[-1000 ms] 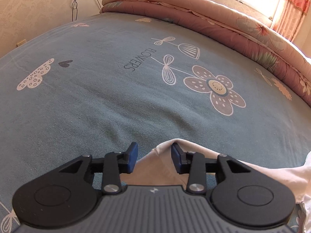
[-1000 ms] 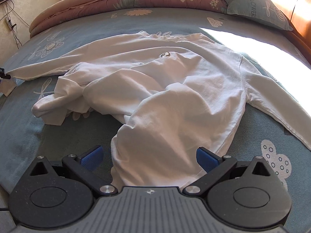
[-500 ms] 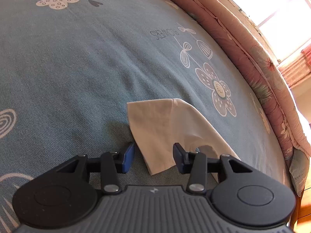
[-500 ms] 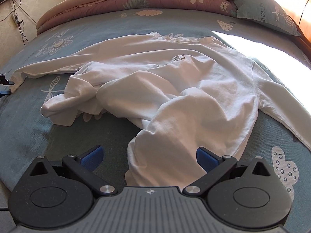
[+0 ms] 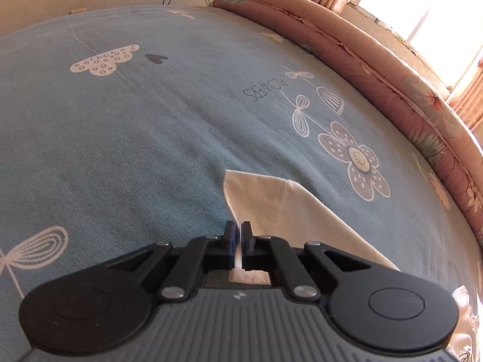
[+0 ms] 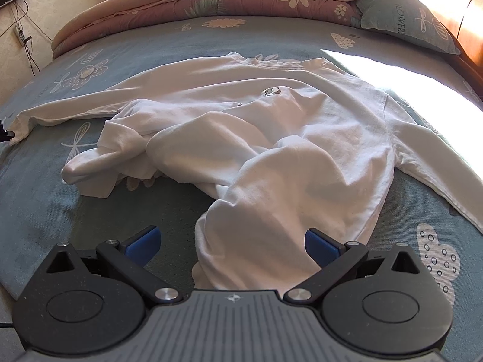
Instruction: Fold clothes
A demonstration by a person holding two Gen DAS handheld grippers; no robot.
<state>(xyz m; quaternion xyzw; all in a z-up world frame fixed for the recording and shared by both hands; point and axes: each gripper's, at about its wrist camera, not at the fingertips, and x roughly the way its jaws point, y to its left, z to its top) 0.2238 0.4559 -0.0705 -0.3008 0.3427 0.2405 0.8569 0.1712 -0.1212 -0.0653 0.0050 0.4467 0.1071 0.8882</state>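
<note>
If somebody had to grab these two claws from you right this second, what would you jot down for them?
Left claw: has just closed, pinching the edge of the white shirt's sleeve end. Keep that grip.
Right claw: open, idle, hovering over the shirt's bottom edge, gripping nothing.
White shirt: long-sleeved, on the blue bedsheet. Both sleeves are stretched out sideways, but the lower body is bunched and rumpled.
Done: only the sleeve grab; no fold yet.
Left: probably flatten the body, bring both sleeves in, then fold it up.
</note>
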